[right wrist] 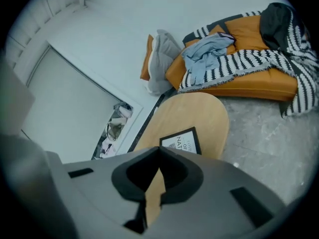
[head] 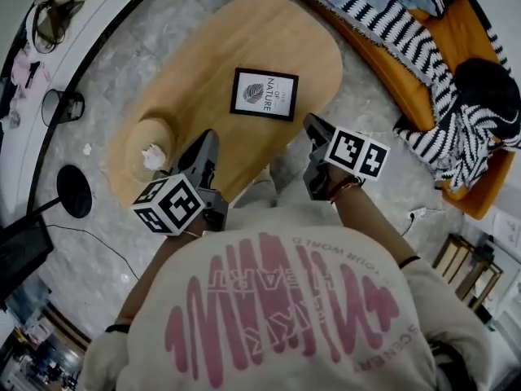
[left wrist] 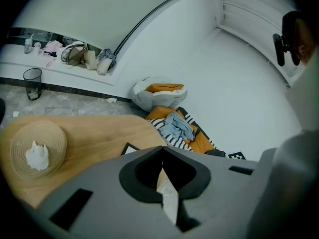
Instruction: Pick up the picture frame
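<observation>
The picture frame [head: 264, 94], black-edged with a leaf print and lettering, lies flat on the oval wooden table [head: 203, 55], past its middle. My left gripper [head: 210, 137] hovers over the table's near edge, short of the frame and to its left, jaws shut and holding nothing. My right gripper [head: 312, 122] hangs just off the table's near right edge, close to the frame's near right corner, also shut and empty. In the left gripper view only a corner of the frame [left wrist: 130, 148] peeks over the shut gripper [left wrist: 162, 149]. The right gripper view shows the frame [right wrist: 182, 142] just beyond the shut gripper [right wrist: 159, 148].
A woven straw dish [head: 151, 149] with a white crumpled tissue sits at the table's near left end. An orange sofa [head: 476, 39] with a striped blanket and clothes stands to the right. A wire bin [head: 61, 107] and a black round base [head: 74, 191] stand on the floor at left.
</observation>
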The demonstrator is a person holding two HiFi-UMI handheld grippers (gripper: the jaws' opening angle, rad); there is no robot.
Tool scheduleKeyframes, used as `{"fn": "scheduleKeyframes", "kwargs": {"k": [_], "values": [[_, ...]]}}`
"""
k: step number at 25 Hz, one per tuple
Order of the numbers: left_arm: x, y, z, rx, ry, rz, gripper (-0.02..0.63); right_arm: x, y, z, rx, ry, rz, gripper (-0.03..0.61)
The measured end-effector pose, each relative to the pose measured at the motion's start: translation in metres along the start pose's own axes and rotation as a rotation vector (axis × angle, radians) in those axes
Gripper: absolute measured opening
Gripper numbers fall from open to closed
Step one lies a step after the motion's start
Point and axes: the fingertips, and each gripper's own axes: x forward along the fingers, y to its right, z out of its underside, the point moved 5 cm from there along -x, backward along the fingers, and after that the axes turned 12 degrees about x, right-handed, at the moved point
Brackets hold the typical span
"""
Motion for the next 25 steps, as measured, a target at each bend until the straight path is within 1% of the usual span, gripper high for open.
{"fn": "scheduleKeyframes", "kwargs": {"k": [3,7,9,11,14,18,19,21,23,25], "values": [[0.01,-0.018,0.009,-0.018,-0.035,-0.032,0.003,0.024,0.016,0.003,0.044,0.014,0.047,0.005],[0.024,-0.037,0.03,-0.021,-0.102,-0.061,0.003,0.05,0.042,0.009,0.056,-0.005,0.099,0.005],[0.032,-0.045,0.038,-0.036,-0.114,-0.082,0.003,0.062,0.057,0.011,0.063,-0.025,0.131,0.005],[0.039,-0.052,0.045,-0.063,-0.123,-0.111,0.003,0.073,0.07,0.013,0.059,-0.065,0.167,0.005],[0.045,-0.055,0.052,-0.1,-0.151,-0.141,0.003,0.09,0.087,0.014,0.021,-0.141,0.213,0.005],[0.057,-0.055,0.058,-0.119,-0.205,-0.167,0.003,0.122,0.099,0.003,-0.037,-0.237,0.213,0.006],[0.061,-0.054,0.058,-0.124,-0.215,-0.172,0.003,0.13,0.1,-0.001,-0.047,-0.255,0.214,0.018],[0.067,-0.053,0.056,-0.137,-0.219,-0.184,0.003,0.145,0.103,-0.011,-0.06,-0.278,0.223,0.072],[0.072,-0.052,0.054,-0.158,-0.216,-0.203,0.003,0.155,0.106,-0.022,-0.075,-0.292,0.235,0.1],[0.076,-0.051,0.053,-0.177,-0.219,-0.223,0.003,0.163,0.109,-0.03,-0.1,-0.31,0.251,0.145]]}}
